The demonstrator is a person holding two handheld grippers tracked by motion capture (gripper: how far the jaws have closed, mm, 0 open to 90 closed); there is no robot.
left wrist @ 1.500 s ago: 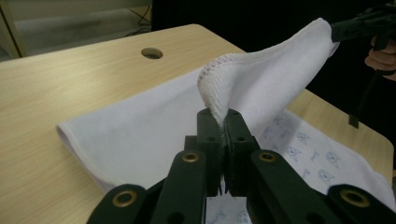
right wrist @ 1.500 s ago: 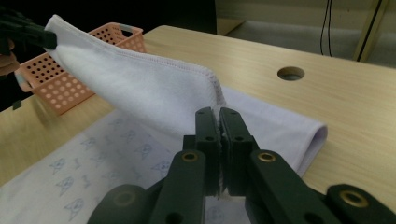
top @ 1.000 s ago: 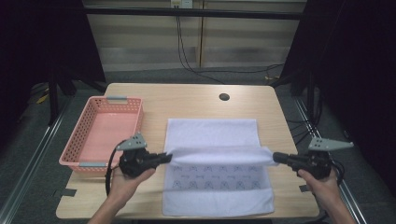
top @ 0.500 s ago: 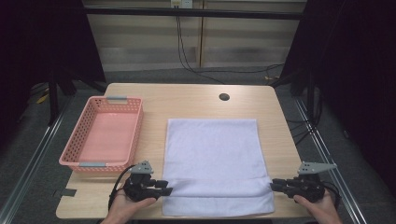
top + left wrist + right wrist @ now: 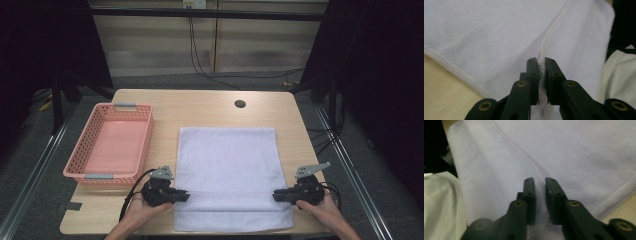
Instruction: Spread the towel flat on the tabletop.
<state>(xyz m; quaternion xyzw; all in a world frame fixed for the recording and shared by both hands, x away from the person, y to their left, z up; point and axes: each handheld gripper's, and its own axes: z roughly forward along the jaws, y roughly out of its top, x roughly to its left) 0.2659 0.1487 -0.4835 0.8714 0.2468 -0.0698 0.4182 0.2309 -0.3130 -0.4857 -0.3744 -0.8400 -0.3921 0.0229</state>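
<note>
White towel [image 5: 227,175] spread near the bench's [image 5: 200,105] front edge, left gripper [image 5: 181,195] and right gripper [image 5: 276,196] at its side edges, jaws just closing, each pinching a towel hem.

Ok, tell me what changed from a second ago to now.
Both grippers, left gripper and right gripper, came down toward the near table edge, laying the towel's lifted edge flat over the rest. Their jaws opened, then have just been closing again on the hem. The pink basket stayed put.
</note>
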